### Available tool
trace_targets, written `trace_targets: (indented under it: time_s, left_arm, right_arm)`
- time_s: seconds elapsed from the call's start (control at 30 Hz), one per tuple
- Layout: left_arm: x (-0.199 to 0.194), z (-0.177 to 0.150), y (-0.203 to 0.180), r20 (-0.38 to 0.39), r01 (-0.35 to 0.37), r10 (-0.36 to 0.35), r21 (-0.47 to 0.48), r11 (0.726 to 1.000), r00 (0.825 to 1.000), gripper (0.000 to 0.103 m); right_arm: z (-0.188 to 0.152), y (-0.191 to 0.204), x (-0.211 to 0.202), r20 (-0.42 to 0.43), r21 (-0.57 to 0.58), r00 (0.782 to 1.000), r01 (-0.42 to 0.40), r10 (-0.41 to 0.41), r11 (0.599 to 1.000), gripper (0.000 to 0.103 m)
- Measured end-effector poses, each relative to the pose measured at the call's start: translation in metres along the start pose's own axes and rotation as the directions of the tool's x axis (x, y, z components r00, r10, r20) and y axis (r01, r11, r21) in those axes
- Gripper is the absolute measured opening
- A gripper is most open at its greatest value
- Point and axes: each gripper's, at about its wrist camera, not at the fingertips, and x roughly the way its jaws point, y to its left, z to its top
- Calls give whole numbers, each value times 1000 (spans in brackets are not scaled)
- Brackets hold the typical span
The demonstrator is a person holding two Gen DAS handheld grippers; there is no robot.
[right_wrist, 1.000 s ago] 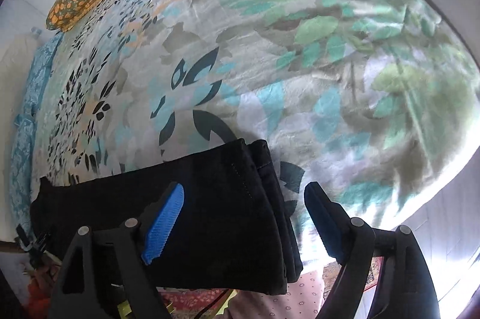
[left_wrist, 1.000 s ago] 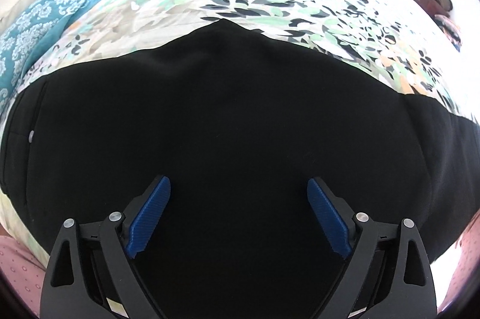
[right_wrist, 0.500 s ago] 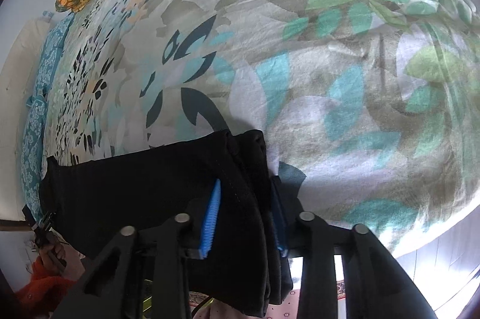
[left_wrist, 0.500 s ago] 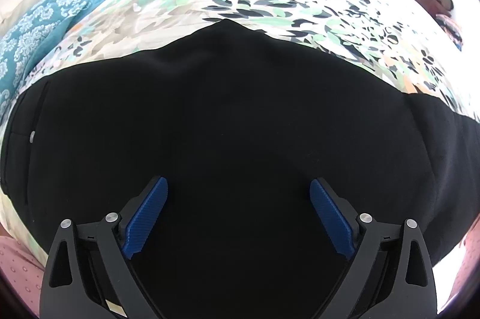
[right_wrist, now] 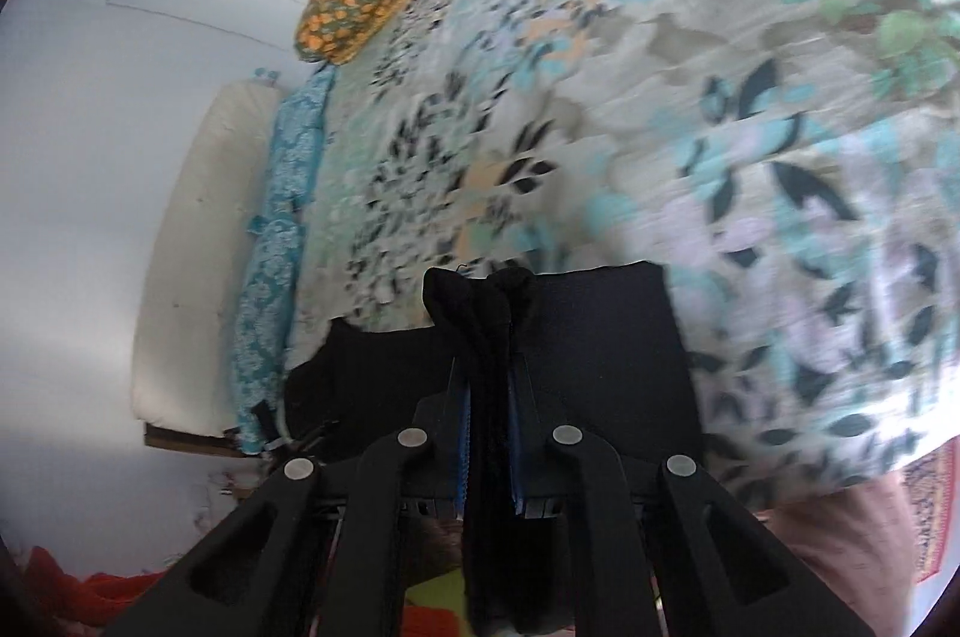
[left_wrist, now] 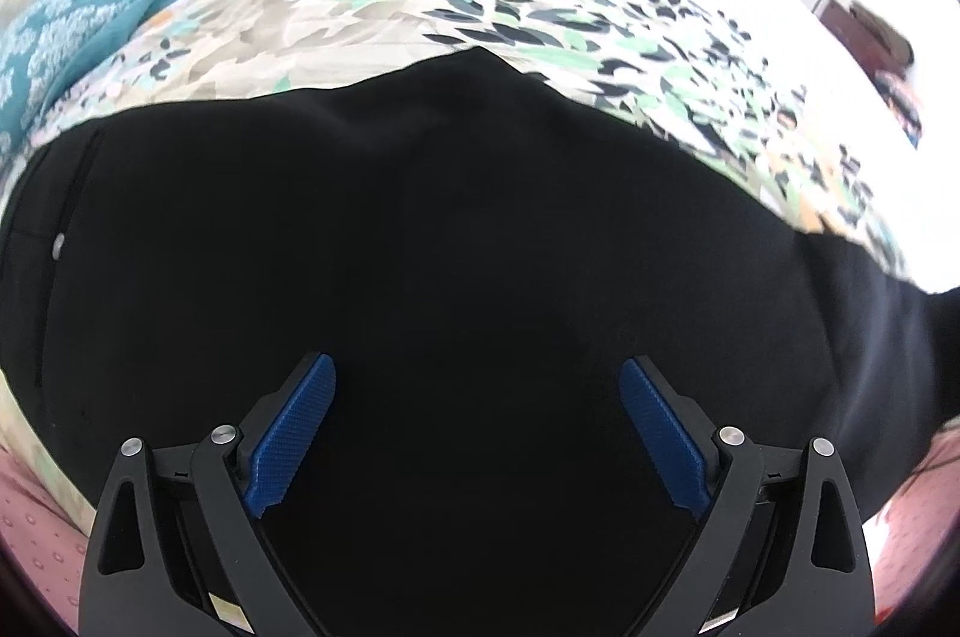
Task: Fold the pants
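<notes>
Pants black, smooth | right fingers clamp bunched hem | left fingers apart

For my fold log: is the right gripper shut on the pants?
Shut: right gripper pinches bunched black pants between blue pads.

1. Left gripper points steeply downward, its blue pads spread wide with nothing pinched between them.
2. Right gripper tilts less steeply and is clamped tight on a bunched fold of the black pants, fabric squeezed between the blue pads and hanging below the fingers.
</notes>
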Motion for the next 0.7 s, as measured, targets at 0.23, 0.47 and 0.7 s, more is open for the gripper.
trace_targets:
  time_s: [0.23,0.47,0.7]
  left_arm:
    - [-20,7,33,55,24,-18,-95,995,998,96]
    - [-43,13,83,130,48,-16,-245,968,991,96]
    - [-51,11,108,142,82,-38,-325,942,989,96]
  right_arm:
    - [0,113,160,-153,-35,963,-230,222,972,11]
    - [-33,193,317,-290,-38,922,-279,256,960,11]
    - [-62,227,375,-259,-229,966,-80,18,970,76]
